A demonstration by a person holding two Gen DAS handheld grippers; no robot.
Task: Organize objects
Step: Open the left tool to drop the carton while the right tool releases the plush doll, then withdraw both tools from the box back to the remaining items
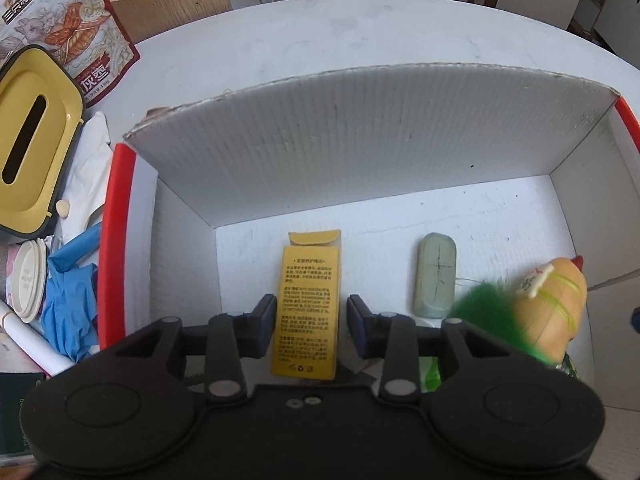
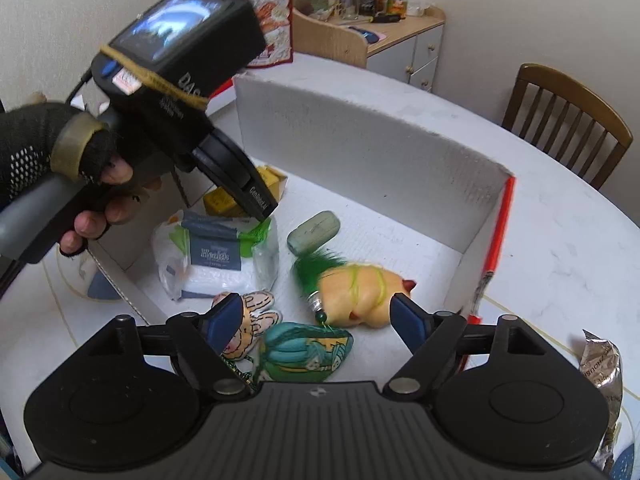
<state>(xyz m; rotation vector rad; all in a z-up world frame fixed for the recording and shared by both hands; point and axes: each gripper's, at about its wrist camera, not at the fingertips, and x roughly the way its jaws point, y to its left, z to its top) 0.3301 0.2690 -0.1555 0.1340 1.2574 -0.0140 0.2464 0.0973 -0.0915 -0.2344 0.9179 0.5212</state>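
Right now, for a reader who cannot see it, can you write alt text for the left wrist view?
The left tongs hang open on either side of a yellow carton lying in a white cardboard box. A grey-green bar and a toy with green fur lie to its right in the box.

White round tabletop (image 1: 280, 40), cluttered at its left side.

A red-rimmed cardboard box (image 1: 360, 128) sits on it; beside lie a yellow tissue holder (image 1: 28, 148), blue gloves (image 1: 68, 308), a snack bag (image 1: 68, 28) and, right, a foil packet (image 2: 604, 364).
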